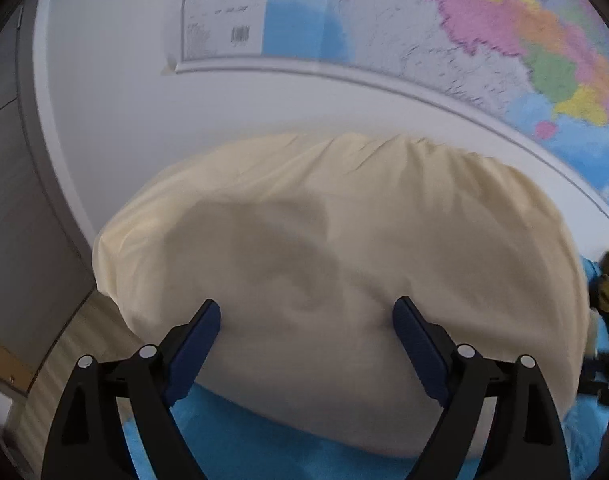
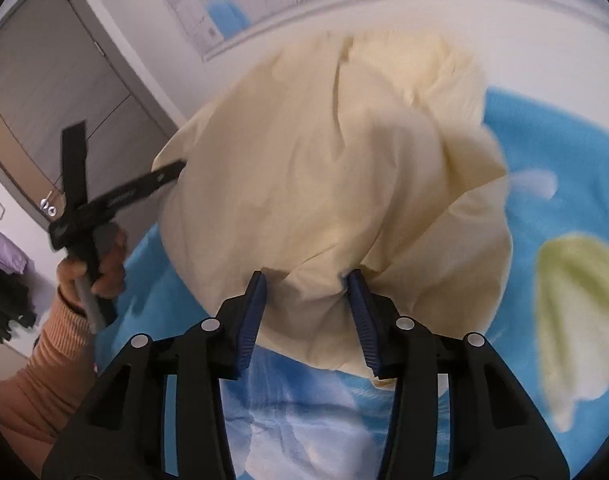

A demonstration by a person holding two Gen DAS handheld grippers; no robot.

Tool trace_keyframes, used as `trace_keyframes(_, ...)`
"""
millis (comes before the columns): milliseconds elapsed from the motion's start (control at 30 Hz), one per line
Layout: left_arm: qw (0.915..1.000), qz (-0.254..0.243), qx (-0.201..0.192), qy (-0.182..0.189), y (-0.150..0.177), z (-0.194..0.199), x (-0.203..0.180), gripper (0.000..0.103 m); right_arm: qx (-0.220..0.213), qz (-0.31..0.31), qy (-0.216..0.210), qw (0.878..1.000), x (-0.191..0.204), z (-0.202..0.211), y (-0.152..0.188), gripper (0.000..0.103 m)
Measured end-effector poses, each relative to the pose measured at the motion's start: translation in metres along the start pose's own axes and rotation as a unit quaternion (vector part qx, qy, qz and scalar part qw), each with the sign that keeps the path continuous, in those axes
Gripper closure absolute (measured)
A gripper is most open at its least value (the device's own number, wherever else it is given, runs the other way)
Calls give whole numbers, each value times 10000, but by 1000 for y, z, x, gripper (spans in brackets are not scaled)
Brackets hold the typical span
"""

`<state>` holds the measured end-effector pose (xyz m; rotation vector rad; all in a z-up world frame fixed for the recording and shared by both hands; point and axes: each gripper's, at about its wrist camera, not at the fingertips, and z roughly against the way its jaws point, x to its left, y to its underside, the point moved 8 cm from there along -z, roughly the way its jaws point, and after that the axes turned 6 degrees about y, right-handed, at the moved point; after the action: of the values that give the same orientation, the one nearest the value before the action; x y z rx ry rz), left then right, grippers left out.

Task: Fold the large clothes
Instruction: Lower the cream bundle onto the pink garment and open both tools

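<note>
On the blue bedsheet, the cream garment is lying bunched. Left tongs are standing spread; right tongs, at six o'clock, are straddling a fold, grip uncertain. Next: pinching an edge and spreading it flat.

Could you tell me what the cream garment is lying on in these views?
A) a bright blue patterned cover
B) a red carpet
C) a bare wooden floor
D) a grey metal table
A: the cream garment lies bunched on a bright blue patterned cover, which shows around it in the right wrist view and beneath it in the left wrist view.
</note>
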<state>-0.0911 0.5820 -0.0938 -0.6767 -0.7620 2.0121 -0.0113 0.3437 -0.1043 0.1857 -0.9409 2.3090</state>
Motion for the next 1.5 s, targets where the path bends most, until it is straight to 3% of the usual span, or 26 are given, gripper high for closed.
trace_keyframes(100,9999,73,-11,-76,-2,0,0,17,5,76,-4,10000,1,19,15,54)
trace_keyframes(233,9992,-218,-271,-212,-1,27,-17,17,-198,218,177,9994,-2,40,20,52)
trace_keyframes(367,9966,-512,-613,-209,5,60,-45,7,-473,355,375,9975,-2,50,30,34)
trace_keyframes(500,9935,-788,-736,-357,18,80,-65,7,-730,394,490,9953,2,53,33,25)
trace_keyframes(667,9932,-733,-810,-407,41,99,-78,7,-1031,399,632,9919,8,61,35,5)
trace_keyframes(933,9953,-538,-632,-508,76,114,-96,7,-1295,732,1141,9823,23,73,46,6)
trace_keyframes(1500,9981,79,-368,-488,128,128,-97,7,-1304,643,1208,9820,36,75,87,6)
